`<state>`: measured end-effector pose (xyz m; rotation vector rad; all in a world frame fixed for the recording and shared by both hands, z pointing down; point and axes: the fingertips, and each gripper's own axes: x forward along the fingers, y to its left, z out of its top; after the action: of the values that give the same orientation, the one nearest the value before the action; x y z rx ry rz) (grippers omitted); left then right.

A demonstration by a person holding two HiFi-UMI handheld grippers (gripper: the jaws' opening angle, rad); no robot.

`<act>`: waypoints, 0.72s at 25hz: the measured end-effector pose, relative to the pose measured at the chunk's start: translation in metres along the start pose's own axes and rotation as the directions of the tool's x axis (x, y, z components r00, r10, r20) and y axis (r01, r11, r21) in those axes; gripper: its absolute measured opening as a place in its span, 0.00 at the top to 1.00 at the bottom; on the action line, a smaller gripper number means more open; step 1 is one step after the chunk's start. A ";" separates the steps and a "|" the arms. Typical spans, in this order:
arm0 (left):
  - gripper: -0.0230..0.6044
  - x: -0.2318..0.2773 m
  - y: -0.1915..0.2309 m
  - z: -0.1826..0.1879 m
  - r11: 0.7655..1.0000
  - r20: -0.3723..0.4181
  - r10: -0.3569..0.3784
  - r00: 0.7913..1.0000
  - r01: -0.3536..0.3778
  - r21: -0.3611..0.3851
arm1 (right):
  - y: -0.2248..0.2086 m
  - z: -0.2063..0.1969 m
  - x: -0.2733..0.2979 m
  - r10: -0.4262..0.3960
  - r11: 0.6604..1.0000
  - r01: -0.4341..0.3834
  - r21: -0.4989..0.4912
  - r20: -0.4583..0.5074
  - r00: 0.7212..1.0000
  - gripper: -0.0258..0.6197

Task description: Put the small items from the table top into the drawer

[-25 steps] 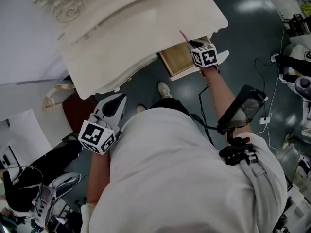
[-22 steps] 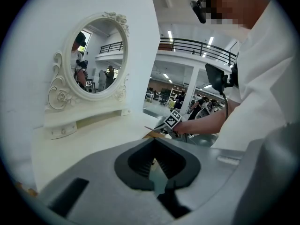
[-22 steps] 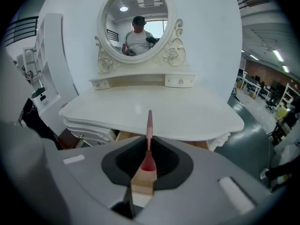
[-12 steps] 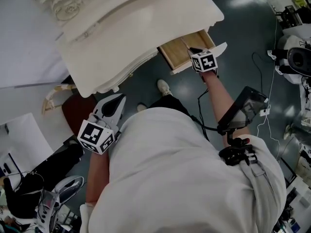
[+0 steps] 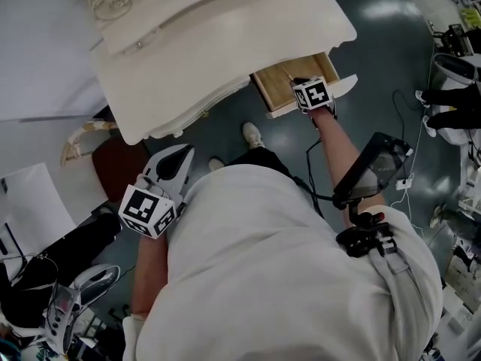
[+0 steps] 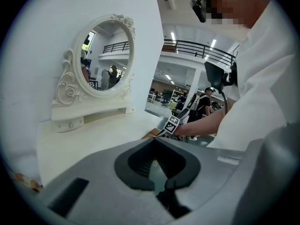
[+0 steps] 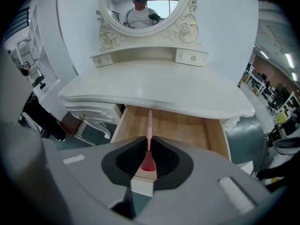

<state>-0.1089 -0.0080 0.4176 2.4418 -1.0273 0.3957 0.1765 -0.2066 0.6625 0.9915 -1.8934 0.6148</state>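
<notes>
My right gripper (image 7: 149,150) is shut on a thin pink stick with a red paddle end (image 7: 149,128). The stick points forward over the open wooden drawer (image 7: 178,128) of the white dressing table (image 7: 154,90). In the head view the right gripper (image 5: 307,87) hangs over the drawer (image 5: 279,83) at the table's right end. My left gripper (image 5: 173,165) is held low by the person's left side, off the table's front edge. Its jaws (image 6: 158,165) are shut with nothing between them. The drawer's floor shows bare wood where I can see it.
An oval mirror (image 7: 145,3) in a carved white frame stands at the back of the table. Small brownish bits (image 6: 23,181) lie near the table's left edge. A dark red stool (image 5: 120,171) sits under the table's left side. Cables and equipment (image 5: 458,111) lie on the floor at right.
The right gripper with the pink stick has shifted slightly further over the drawer, and more of the drawer's inside shows. The left gripper has stayed where it was.
</notes>
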 end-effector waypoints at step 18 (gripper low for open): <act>0.96 0.036 0.005 0.017 0.988 -0.041 0.138 0.990 -0.140 -0.060 | -0.024 0.022 0.081 0.099 0.995 -0.098 0.024 -0.058 0.993 0.89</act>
<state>-0.0860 -0.0413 0.4198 2.3063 -1.1804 0.4459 0.1627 -0.2677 0.7229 0.8878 -1.8957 0.7161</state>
